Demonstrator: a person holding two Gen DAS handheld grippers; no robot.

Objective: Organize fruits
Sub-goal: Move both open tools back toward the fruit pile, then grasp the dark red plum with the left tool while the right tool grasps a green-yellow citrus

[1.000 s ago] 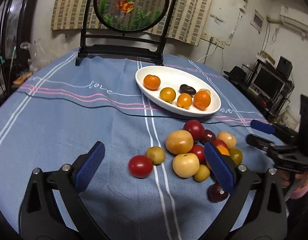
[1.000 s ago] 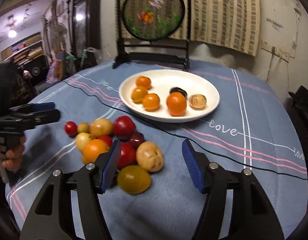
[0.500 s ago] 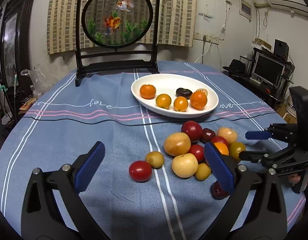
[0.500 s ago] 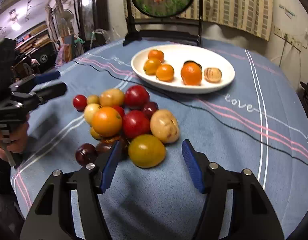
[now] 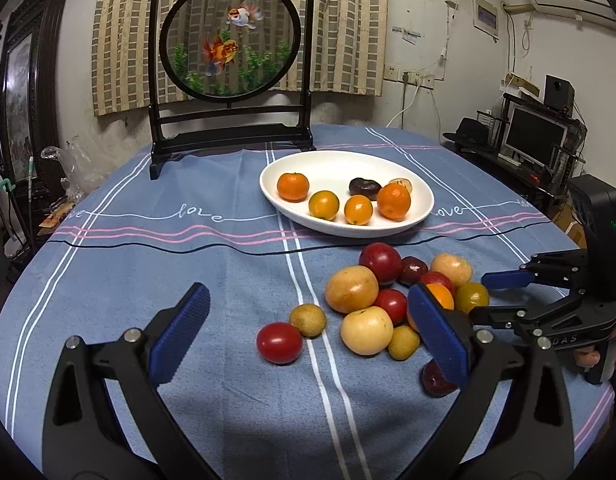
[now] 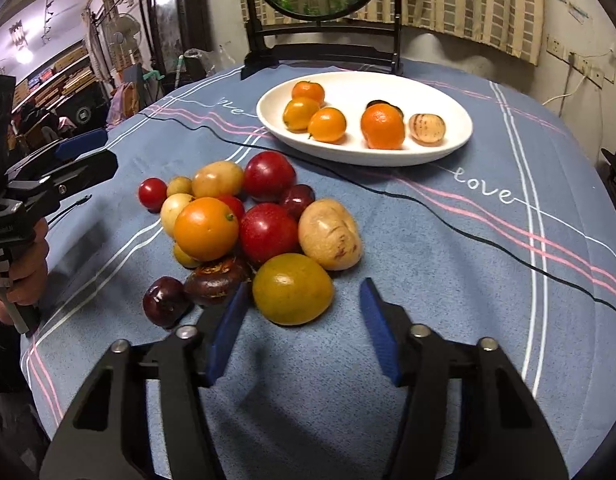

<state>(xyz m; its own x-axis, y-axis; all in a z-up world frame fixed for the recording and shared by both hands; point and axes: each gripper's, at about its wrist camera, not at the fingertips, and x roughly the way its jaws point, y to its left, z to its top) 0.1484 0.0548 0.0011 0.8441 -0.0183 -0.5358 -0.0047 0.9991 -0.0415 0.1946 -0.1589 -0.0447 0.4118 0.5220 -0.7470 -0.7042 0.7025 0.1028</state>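
Blue tablecloth [image 6: 447,264] with white and pink stripes is spread over a round table. Nearest, the right gripper [image 6: 304,328] is seen with jaws apart, just closing in, pads not pressing anything; a yellow-green fruit [image 6: 292,289] sits just ahead, partly between the tips. Left gripper [image 5: 304,336] is held wide apart, clamping nothing, near a red tomato [image 5: 279,342]. A fruit pile [image 6: 244,220] is heaped beyond. Cursive "love" [image 6: 482,189] is read on the cloth. Farther, a white oval plate [image 6: 447,136] holds oranges and a striped fruit. Behind, a goldfish screen [image 5: 231,46] is stood.
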